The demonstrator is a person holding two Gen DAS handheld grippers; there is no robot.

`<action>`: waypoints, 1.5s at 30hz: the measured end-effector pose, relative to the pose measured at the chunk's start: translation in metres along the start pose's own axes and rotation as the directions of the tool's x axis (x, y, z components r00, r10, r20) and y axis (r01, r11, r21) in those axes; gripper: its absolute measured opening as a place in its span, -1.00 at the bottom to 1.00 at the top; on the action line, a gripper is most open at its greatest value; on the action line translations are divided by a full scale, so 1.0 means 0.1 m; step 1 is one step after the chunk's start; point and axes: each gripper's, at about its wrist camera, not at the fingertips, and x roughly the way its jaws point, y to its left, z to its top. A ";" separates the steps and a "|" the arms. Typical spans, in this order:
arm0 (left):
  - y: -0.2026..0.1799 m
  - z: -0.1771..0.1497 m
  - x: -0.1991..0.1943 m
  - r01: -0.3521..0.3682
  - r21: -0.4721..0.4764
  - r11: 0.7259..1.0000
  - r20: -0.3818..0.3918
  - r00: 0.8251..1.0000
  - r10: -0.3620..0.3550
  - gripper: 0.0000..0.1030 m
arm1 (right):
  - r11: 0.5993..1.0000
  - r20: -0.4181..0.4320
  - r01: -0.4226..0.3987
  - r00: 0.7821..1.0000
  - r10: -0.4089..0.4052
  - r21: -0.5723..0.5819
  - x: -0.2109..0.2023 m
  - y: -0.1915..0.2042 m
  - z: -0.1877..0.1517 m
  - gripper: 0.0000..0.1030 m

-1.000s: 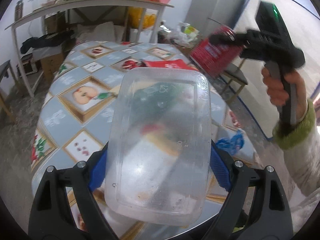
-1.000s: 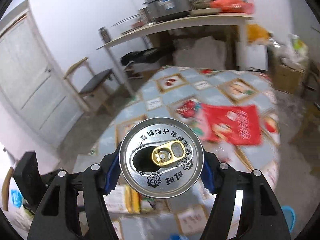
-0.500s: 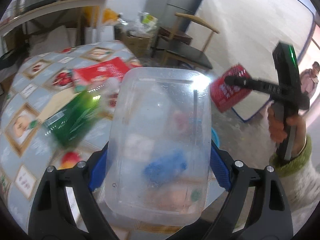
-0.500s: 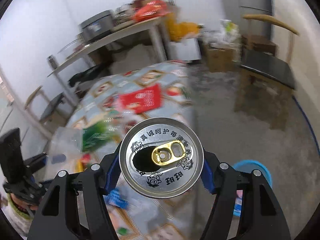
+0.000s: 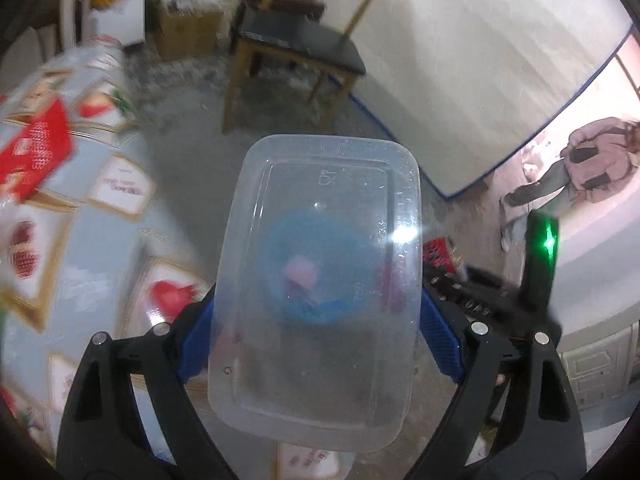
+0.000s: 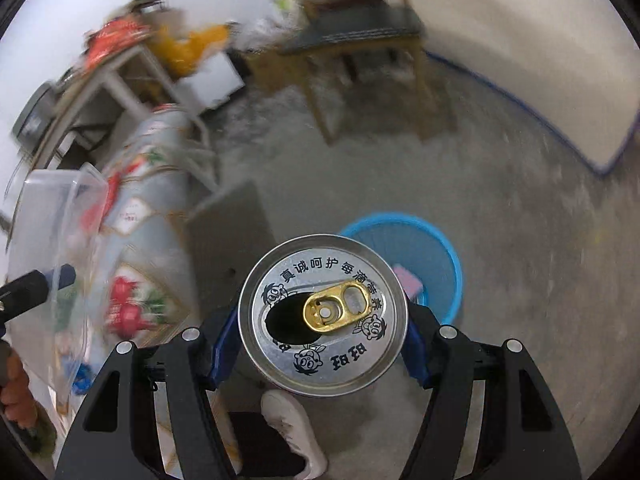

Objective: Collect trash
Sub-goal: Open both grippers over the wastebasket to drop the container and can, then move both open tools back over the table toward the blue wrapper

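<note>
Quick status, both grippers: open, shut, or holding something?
Left gripper: shut on the clear plastic container.
Right gripper: shut on the opened drink can, near the blue bin.

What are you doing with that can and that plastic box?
A person is clearing up trash with a gripper in each hand. The left gripper is clamped on a clear plastic box, and the right gripper is clamped on an opened drink can. Both point down toward a blue bin on the floor beside the table. Nothing has been dropped in yet.
</note>
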 end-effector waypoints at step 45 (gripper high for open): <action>0.76 -1.05 -1.58 0.011 -0.173 0.985 0.258 0.966 0.034 0.74 | 0.986 0.052 -0.152 0.988 0.148 0.063 -0.15 0.17 -0.59 0.61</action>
